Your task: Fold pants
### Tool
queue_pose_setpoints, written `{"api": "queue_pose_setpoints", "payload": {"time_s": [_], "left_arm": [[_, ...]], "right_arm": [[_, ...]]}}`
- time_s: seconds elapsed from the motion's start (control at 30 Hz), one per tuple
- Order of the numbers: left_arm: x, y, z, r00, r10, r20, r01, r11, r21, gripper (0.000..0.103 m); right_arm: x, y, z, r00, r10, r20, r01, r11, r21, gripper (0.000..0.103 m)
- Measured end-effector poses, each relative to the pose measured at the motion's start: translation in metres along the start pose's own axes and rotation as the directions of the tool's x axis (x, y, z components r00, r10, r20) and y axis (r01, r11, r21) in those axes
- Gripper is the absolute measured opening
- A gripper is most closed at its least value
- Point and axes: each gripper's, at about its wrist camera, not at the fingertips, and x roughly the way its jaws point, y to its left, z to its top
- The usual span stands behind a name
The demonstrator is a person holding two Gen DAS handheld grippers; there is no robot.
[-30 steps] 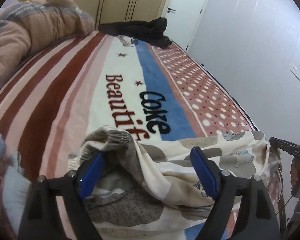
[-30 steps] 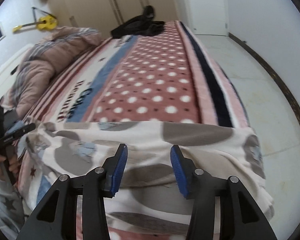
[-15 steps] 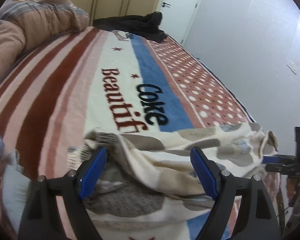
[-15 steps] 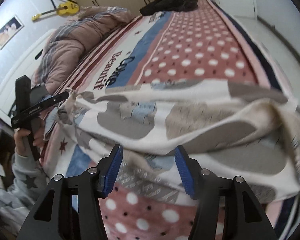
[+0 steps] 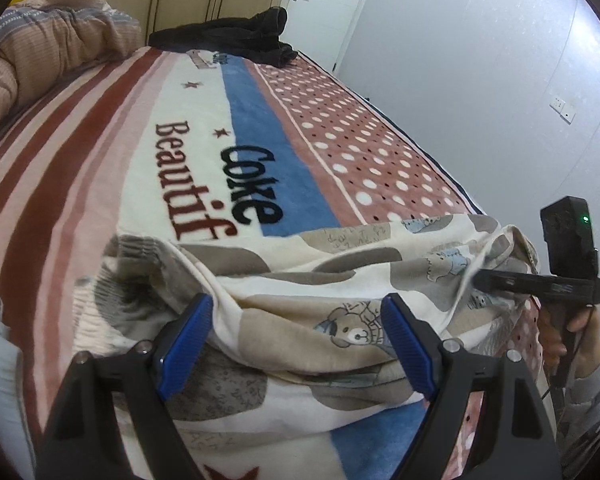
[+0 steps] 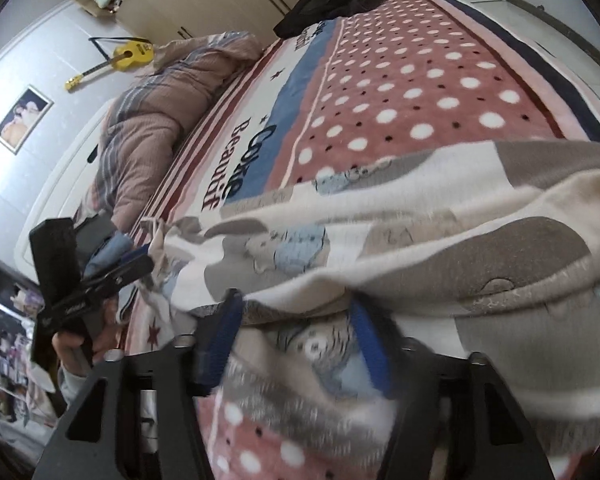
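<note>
The pants [image 5: 300, 280] are cream with grey patches and bear prints, lying bunched across the near end of the bed; they also fill the right wrist view [image 6: 420, 240]. My left gripper [image 5: 296, 340] is open, its blue pads on either side of a fold of the cloth, not closed on it. It also shows from the side in the right wrist view [image 6: 112, 276], at the pants' left end. My right gripper [image 6: 296, 344] is open around bunched cloth at the pants' right end; in the left wrist view [image 5: 500, 280] its fingers lie against the fabric edge.
The bed [image 5: 180, 140] has a striped, dotted blanket with lettering. A black garment [image 5: 236, 38] lies at the far end. A pink duvet [image 6: 152, 120] is heaped at the left. A yellow guitar [image 6: 124, 58] hangs on the wall. Floor lies beyond the bed's right edge.
Both grippers have moved in closer to the pants. The right gripper swung left and low, and the cloth has bunched up over its fingers. The pants' right end has been drawn inward.
</note>
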Motion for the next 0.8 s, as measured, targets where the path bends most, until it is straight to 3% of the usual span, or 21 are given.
{"api": "queue_pose_setpoints", "payload": {"time_s": [0.07, 0.27, 0.43, 0.53, 0.6, 0.67, 0.8], "left_arm": [[-0.003, 0.002, 0.004, 1.000, 0.010, 0.009, -0.011, 1.000, 0.010, 0.083], [-0.009, 0.002, 0.006, 0.999, -0.040, -0.004, 0.040, 0.998, 0.041, 0.083], [-0.009, 0.001, -0.001, 0.999, -0.027, -0.039, 0.031, 0.994, 0.106, 0.083], [-0.006, 0.003, -0.006, 0.997, -0.035, -0.075, 0.043, 0.993, 0.110, 0.083], [-0.010, 0.005, -0.010, 0.995, -0.062, -0.078, 0.070, 0.992, 0.102, 0.083], [-0.013, 0.006, -0.015, 0.995, -0.067, -0.076, 0.075, 0.991, 0.107, 0.083], [-0.007, 0.004, -0.020, 0.992, -0.078, -0.097, 0.089, 0.990, 0.114, 0.083]], "right_arm": [[0.006, 0.000, 0.008, 0.999, -0.036, 0.008, 0.036, 0.999, -0.016, 0.007], [0.013, -0.003, 0.042, 0.992, -0.102, 0.068, 0.105, 0.994, -0.040, 0.004], [0.011, -0.001, 0.055, 0.984, -0.147, 0.096, 0.154, 0.985, -0.072, 0.004], [0.010, 0.012, 0.052, 0.990, -0.120, 0.071, 0.129, 0.981, -0.143, 0.008], [0.008, 0.024, 0.046, 0.992, -0.113, 0.058, 0.122, 0.975, -0.187, 0.026], [0.004, 0.036, 0.037, 0.992, -0.110, 0.058, 0.120, 0.966, -0.230, 0.028], [-0.004, 0.052, 0.013, 0.999, -0.027, 0.024, 0.032, 0.968, -0.250, 0.028]]}}
